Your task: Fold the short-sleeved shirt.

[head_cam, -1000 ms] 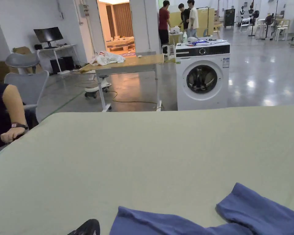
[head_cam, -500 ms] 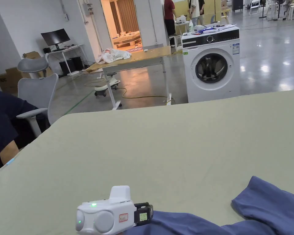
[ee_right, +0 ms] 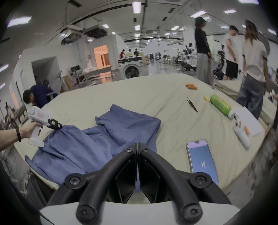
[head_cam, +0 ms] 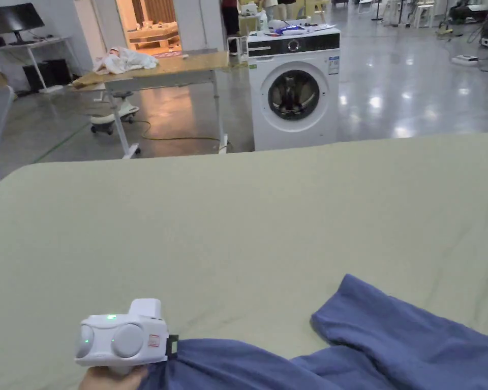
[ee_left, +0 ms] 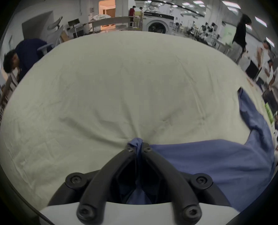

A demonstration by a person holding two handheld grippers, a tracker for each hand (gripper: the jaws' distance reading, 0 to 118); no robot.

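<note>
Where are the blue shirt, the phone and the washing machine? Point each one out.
blue shirt [ee_right: 89, 144]: right gripper view, on the crumpled middle of the cloth.
phone [ee_right: 201, 160]: right gripper view, on the middle of its lit screen.
washing machine [head_cam: 294, 95]: head view, on its round door.

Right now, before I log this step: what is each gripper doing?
Left gripper: closed, fingers pinching the edge of the blue shirt.
Right gripper: closed; whether it grips shirt fabric cannot be told.
</note>
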